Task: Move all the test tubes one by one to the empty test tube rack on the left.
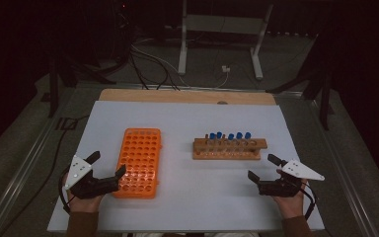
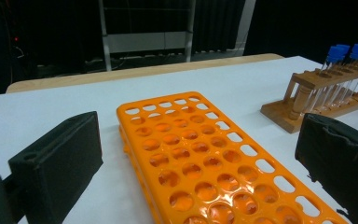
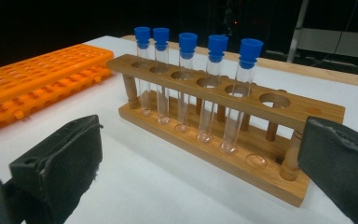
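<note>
**Both claws spread, two racks on the worktop**

From the high view: a white worktop with a wooden strip along its far edge, dark floor around it, cables and a white metal stand beyond. The orange tube rack lies left of centre, every hole bare. The wooden test-tube rack sits right of centre, well apart from it, blue caps poking up. The left claw is spread, its inner jaw just beside the orange rack's near corner; whether it touches, I can't tell. The right claw is spread too, near the wooden rack's front right end, clear of it, holding nothing.

Left gripper view: up close, the orange rack's empty holes run between the two black jaws, nothing pinched. The wooden rack stands off to the right.

Right gripper view: here's the detail the overhead blurs: five clear test tubes with blue stoppers stand upright in the wooden rack, and one hole at the near end stands empty. Jaws wide, either side, touching nothing.
</note>
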